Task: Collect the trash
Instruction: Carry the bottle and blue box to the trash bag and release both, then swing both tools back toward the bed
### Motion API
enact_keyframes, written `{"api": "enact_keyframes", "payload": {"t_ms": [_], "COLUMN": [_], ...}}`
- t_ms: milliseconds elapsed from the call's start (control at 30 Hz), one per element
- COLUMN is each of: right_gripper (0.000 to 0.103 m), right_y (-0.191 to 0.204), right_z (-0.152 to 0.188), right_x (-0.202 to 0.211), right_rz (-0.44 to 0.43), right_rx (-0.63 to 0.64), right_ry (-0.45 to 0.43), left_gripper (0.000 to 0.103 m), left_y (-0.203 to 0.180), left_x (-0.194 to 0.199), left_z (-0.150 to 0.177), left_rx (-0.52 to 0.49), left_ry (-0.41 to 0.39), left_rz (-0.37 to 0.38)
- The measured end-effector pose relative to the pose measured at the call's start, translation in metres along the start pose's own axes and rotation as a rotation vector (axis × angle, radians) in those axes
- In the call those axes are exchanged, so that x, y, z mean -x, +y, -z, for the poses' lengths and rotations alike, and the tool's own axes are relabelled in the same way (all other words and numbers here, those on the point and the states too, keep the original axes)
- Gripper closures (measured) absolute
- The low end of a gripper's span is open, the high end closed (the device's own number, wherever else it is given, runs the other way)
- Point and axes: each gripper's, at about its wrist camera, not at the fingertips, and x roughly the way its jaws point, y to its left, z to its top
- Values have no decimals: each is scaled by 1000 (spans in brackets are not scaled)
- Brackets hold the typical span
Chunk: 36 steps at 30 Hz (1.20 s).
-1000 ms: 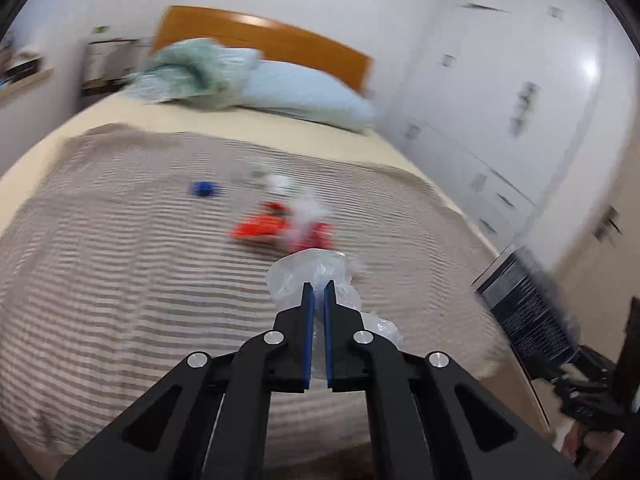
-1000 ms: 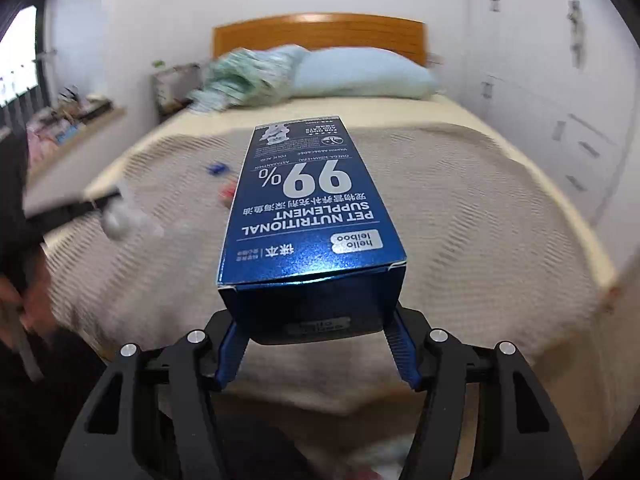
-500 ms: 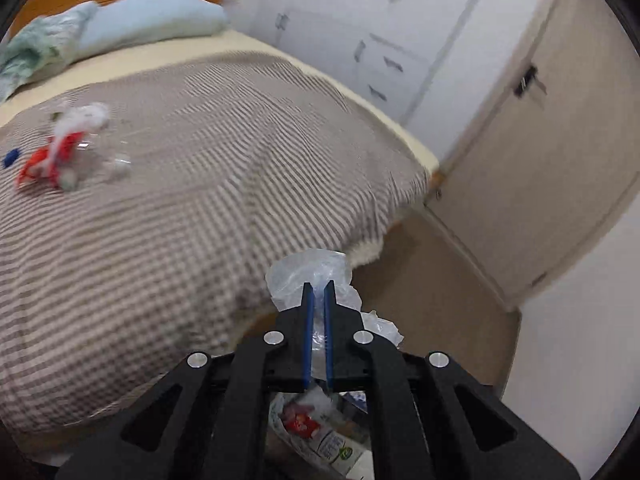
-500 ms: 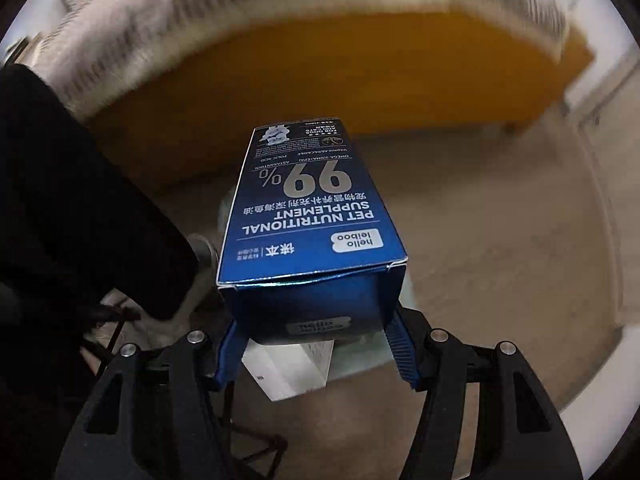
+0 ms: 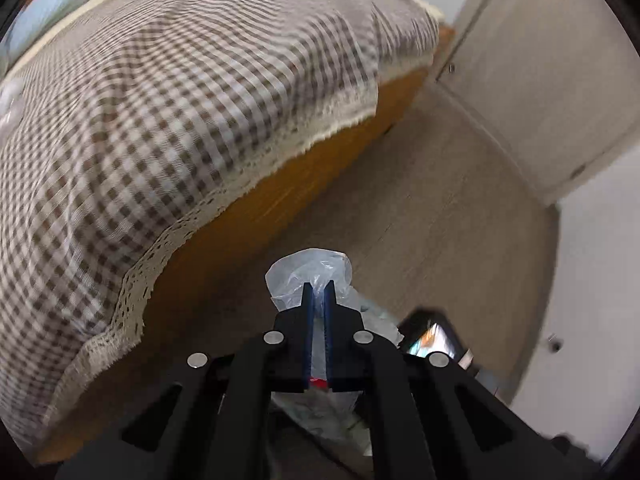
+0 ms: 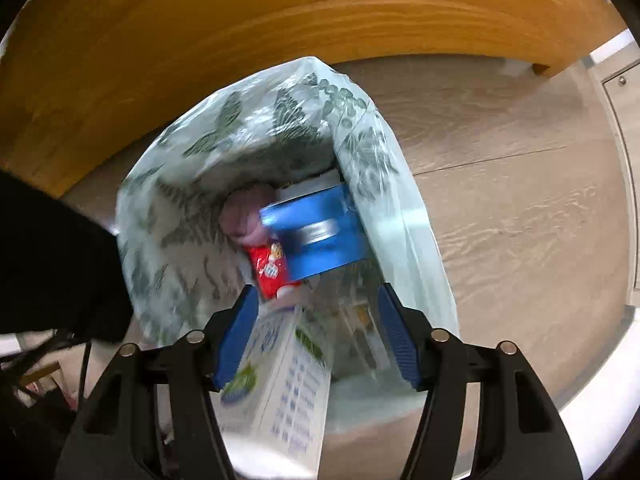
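Pointing down: right gripper (image 6: 316, 332) hangs over the mouth of the trash bag (image 6: 224, 152), blue fingers (image 6: 236, 332) spread apart with nothing pressed between them; the jaws have just been narrowing.
Blue box (image 6: 320, 232): free of the right gripper, inside the trash bag against its far right wall, blurred, tilted.
Red wrapper (image 6: 270, 268): inside the trash bag, touching the left edge of the blue box.
Pink object (image 6: 242, 220): inside the trash bag, behind the red wrapper; its kind cannot be told.
White carton (image 6: 284, 376): at the near side of the trash bag, printed in blue and green, partly behind the left finger of the right gripper; whether it sits inside the bag or beside it cannot be told.
Trash bag: pale, translucent, leaf-printed, mouth open, standing on the wooden floor (image 6: 500, 200) just in front of the bed frame (image 6: 280, 20).
Left gripper (image 5: 319, 292): fingers pressed together, pinching a fold of clear plastic (image 5: 308, 268) that bunches above the fingertips.
Clear plastic: whether it belongs to the trash bag cannot be told from the left wrist view.
Checked blanket (image 5: 160, 120): brown and white, lace-edged, draped over the bed frame, above and to the left of the left gripper.
Dark sleeve (image 6: 48, 264): left of the trash bag, just beside its rim.
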Motion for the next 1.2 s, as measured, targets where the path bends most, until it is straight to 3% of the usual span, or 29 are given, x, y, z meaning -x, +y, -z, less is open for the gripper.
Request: {"api": "enact_keyframes", "payload": {"t_ms": [67,333,467,667,700,733,767,800,867,1000,1067,1200], "right_gripper": [74,75,52,43,42,42,41,41,41,41,41,41], "right_y": [-5,-38,-67,-105,-109,-111,-113,-115,-114,-104,-101,-96], "right_z": [-6,7,30,73,76,80,82,85,87,85,84,84], "right_x": [-7,25,55,101,105,107,108,108,105,91,87,87], "right_rz": [0,-128,-158,-183,-182,-177,-171,-159,-145,-135,-89,-44], "right_rx": [-25,-168,-269,-383,-392,-401,-406,-407,-398,-371,-350,-314], "right_ry": [-14,-128,-197,-294,-300,-302,-297,-287,-274,-249,-233,-201], "left_gripper": [101,101,101,99,96,77,53,48,48,47,42,42], "left_y": [1,-9,-19,-51,-55,-59,-60,-61,-64,-66,-63,-54], "left_x": [-18,-78,-109,-157,-166,-174,-178,-182,-186,-184,-181,-184], "left_z": [2,19,27,49,54,59,62,65,70,68,66,65], "left_rx": [-32,-133,-196,-275,-271,-277,-281,-287,-304,-292,-298,-285], "left_ry": [59,272,377,520,552,574,585,590,593,574,556,578], "left_rz": [-57,-140,-113,-64,-62,-82,-106,-133,-164,-158,-195,-244]}}
